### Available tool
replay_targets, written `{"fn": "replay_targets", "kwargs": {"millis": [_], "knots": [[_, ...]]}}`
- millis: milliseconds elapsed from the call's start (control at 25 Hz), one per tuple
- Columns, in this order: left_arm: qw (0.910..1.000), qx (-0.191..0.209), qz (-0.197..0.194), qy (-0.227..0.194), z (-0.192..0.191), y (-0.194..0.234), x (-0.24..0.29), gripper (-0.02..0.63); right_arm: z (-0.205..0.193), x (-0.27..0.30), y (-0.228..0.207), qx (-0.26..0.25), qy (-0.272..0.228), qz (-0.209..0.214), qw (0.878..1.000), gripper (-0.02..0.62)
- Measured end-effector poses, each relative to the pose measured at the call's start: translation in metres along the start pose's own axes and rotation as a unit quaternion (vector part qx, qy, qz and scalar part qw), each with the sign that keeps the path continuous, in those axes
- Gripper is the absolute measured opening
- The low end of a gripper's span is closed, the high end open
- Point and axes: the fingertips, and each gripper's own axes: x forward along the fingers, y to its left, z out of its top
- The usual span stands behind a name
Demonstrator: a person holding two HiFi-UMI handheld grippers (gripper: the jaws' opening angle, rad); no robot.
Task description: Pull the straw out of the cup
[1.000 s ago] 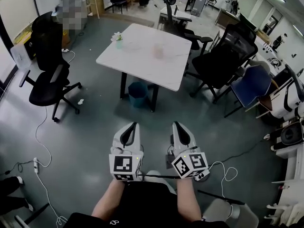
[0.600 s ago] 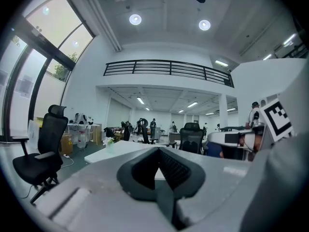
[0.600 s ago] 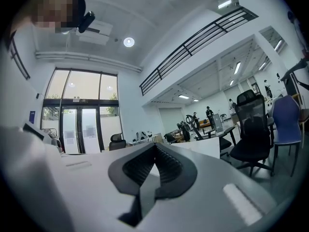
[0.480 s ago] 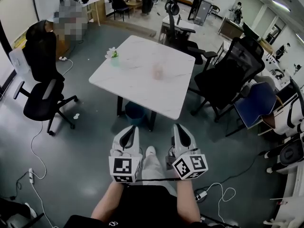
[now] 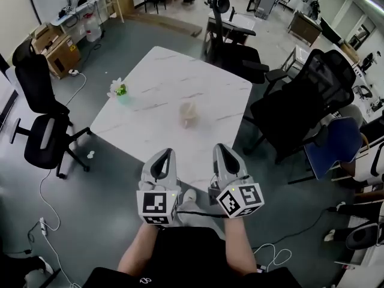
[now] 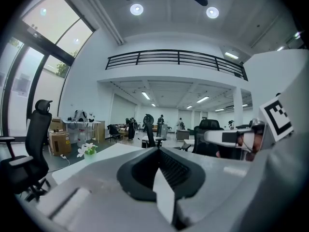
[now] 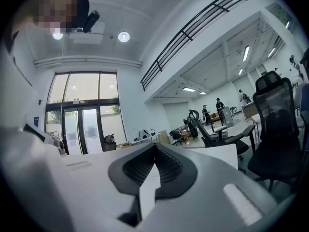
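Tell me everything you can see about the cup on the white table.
The small pale cup, pinkish and seemingly translucent, stands upright around the middle of the white marble-look square table, somewhat nearer the person's edge. It is blurred in the head view, so its contents and finer details cannot be made out. Only the tabletop touches it, and nothing else stands close beside it.

The left gripper (image 6: pixel 157 150), jaws together, faces a white table (image 6: pixel 100 153).
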Motion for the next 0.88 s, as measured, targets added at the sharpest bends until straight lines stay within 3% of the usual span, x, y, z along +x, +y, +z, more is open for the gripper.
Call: {"fn": "replay_targets", "kwargs": {"millis": [440,880], "knots": [[0.9973,-0.001,0.024,0.070,-0.024,0.020,0.095,0.001,-0.027,0.083,-0.059,0.039,0.054,0.018,0.998,0.003],[0.9917,0.008,0.000,0.129,-0.049,0.037,0.152,0.001,-0.062,0.140,-0.084,0.052,0.106,0.005,0.993,0.006]]}}
